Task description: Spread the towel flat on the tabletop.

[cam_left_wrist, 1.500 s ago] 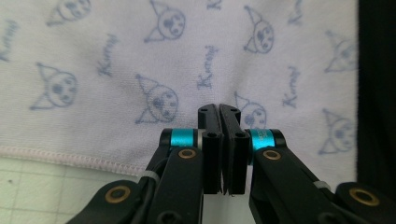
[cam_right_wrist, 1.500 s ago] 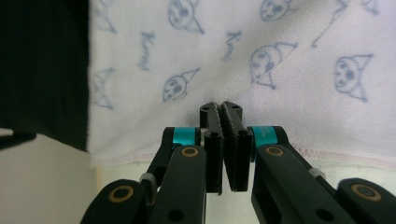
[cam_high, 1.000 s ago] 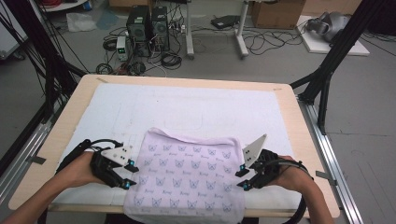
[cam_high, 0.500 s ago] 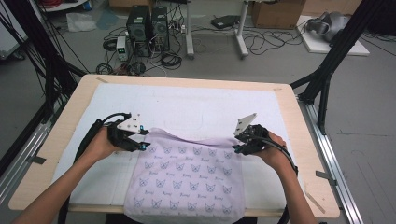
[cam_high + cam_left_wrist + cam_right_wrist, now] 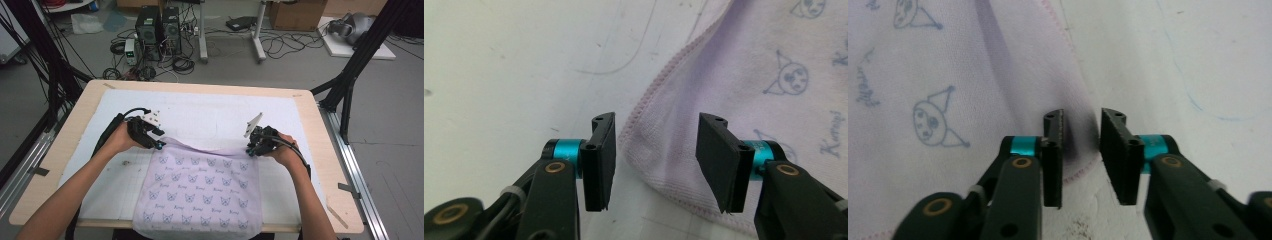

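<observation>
One lilac towel (image 5: 202, 187) printed with small cat faces lay on the counter (image 5: 310, 117), its near end hanging over the front edge and its far edge lying about midway between the front and back edges. Two pairs of tongs were at work on it, one in each hand. The left tongs (image 5: 159, 145) sat at the towel's far left corner; in the left gripper view (image 5: 656, 160) its jaws stood apart, with the hemmed corner of the towel (image 5: 744, 90) lying between them and neither pad pressing on it. The right tongs (image 5: 249, 151) sat at the far right corner; in the right gripper view (image 5: 1081, 160) its jaws had just been closing and stood narrowly apart, a gap showing between the pads, with the towel's (image 5: 948, 100) stitched edge under and between them, not clamped.

A white mat (image 5: 210, 112) covered most of the wooden counter and bore faint pen lines and one small dark stain (image 5: 125, 162) left of the towel. Beyond the back edge, on a grey floor, stood two black computer towers (image 5: 159, 27) among loose cables, one cardboard box (image 5: 295, 12), and dark frame legs at both sides
</observation>
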Demonstrator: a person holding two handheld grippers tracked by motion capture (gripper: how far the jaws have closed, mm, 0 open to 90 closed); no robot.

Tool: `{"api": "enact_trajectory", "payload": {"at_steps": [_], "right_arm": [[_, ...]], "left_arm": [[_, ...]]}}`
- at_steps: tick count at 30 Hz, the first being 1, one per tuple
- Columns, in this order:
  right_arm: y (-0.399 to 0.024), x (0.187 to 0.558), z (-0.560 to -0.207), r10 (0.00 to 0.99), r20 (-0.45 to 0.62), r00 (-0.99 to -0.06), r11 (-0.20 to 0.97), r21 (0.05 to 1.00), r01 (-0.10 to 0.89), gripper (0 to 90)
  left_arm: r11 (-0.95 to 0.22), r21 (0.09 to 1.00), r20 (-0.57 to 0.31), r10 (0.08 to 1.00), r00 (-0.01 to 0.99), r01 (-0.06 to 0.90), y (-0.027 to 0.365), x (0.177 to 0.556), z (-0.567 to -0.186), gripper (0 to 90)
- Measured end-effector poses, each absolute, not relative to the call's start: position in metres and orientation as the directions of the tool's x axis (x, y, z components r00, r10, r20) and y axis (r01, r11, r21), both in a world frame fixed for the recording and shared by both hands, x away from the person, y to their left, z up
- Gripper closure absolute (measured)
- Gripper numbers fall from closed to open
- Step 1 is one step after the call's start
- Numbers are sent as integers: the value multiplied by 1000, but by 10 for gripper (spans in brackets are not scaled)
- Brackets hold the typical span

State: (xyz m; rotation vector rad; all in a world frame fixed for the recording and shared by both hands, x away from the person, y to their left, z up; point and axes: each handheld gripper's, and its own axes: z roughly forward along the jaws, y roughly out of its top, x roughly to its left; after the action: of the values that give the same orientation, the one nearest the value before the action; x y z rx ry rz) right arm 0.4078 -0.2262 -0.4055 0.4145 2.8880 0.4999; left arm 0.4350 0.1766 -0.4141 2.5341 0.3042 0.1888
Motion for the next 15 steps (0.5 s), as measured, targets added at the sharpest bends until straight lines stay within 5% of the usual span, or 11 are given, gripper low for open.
{"api": "enact_trajectory", "payload": {"at_steps": [1, 6, 15], "right_arm": [[-225, 409, -407, 300, -122, -946, 910, 336, 245, 852], [-225, 410, -402, 332, -160, -930, 899, 352, 260, 869], [-229, 414, -389, 411, -194, -890, 839, 464, 286, 875]], "left_arm": [[-815, 550, 56, 256, 965, 184, 176, 436, -416, 574], [-809, 528, 11, 311, 950, 259, 175, 437, -415, 850], [-770, 561, 22, 381, 924, 304, 193, 437, -393, 860]]}}
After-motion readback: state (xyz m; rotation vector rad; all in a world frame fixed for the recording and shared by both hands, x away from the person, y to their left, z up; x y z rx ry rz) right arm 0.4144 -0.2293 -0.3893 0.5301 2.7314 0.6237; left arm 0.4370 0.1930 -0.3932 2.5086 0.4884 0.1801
